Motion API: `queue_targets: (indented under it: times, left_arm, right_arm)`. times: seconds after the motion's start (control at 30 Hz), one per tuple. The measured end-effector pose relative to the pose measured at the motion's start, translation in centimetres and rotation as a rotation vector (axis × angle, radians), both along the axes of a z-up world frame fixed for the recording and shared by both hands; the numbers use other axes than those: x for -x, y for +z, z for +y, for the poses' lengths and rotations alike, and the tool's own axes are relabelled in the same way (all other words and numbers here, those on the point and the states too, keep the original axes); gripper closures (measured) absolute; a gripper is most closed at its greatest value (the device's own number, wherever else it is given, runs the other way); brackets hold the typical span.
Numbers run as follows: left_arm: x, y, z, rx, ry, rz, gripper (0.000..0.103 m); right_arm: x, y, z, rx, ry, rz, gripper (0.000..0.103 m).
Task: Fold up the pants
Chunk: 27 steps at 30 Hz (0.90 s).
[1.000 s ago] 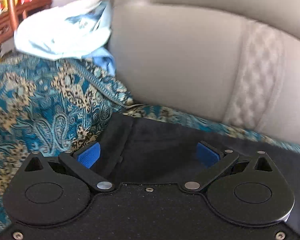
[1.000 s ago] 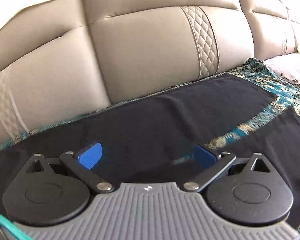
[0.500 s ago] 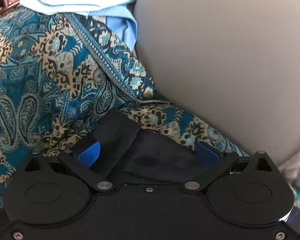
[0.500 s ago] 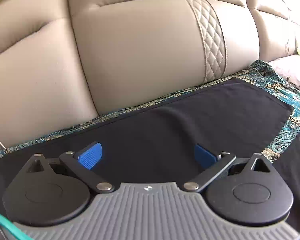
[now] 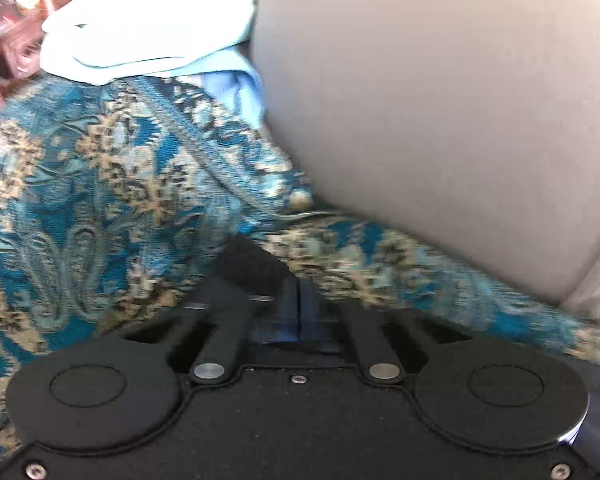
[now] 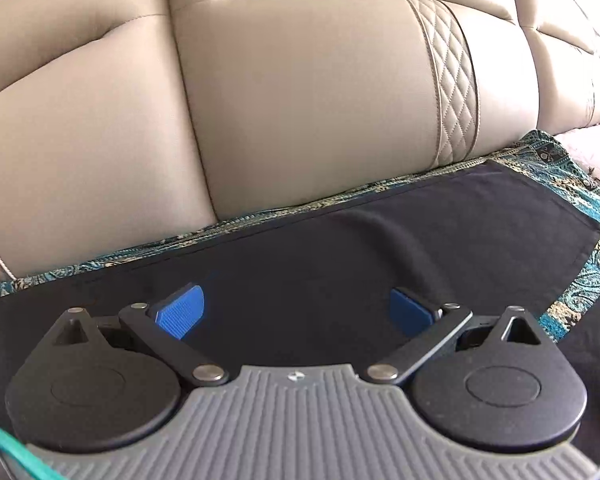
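Surface: a sofa (image 6: 300,100) with tan cushions carries the work; a teal patterned throw (image 5: 100,184) covers the seat, likely to protect the upholstery.
Left end of seat: a heap of pale blue laundry (image 5: 148,28) lies against the backrest, apart from the job in hand.
Left tool (image 5: 299,312): blue pads brought together, clamped on a corner of the black pants (image 5: 248,268), seemingly the waistband end. This view is blurred, so the amount of cloth caught cannot be confirmed.
Pants (image 6: 380,248): spread flat along the back edge of the seat, one leg reaching toward the right end; laid out this way to give straight fold lines.
Right tool (image 6: 296,312): pads spread wide, hovering over the middle of the leg, gripping nothing.
Assessment: first fold not yet made; the right side needs its own hold before any lift.
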<state>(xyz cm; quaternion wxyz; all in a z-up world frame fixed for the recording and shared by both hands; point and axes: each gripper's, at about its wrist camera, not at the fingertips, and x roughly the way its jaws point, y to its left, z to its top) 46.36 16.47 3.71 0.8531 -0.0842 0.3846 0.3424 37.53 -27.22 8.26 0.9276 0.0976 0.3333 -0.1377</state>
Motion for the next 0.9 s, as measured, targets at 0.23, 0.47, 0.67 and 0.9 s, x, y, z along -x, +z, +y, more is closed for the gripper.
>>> queue_targets:
  times: [0.23, 0.47, 0.67, 0.9]
  left_arm:
    - [4.7, 4.2, -0.3, -0.023, -0.114, -0.106, 0.101]
    - [10.1, 7.1, 0.8, 0.016, -0.177, -0.169, 0.101]
    - [17.5, 8.3, 1.7, 0.064, -0.246, -0.207, 0.101]
    - [24.1, 8.9, 3.5, 0.145, -0.263, -0.229, 0.101]
  right_arm:
    - [1.0, 1.3, 1.7, -0.055, 0.045, -0.022, 0.000]
    - [2.8, 2.1, 4.1, -0.104, 0.096, -0.037, 0.000]
    - [4.4, 1.7, 5.4, -0.267, 0.150, -0.039, 0.000]
    - [6.4, -0.8, 8.1, -0.422, 0.176, -0.017, 0.000]
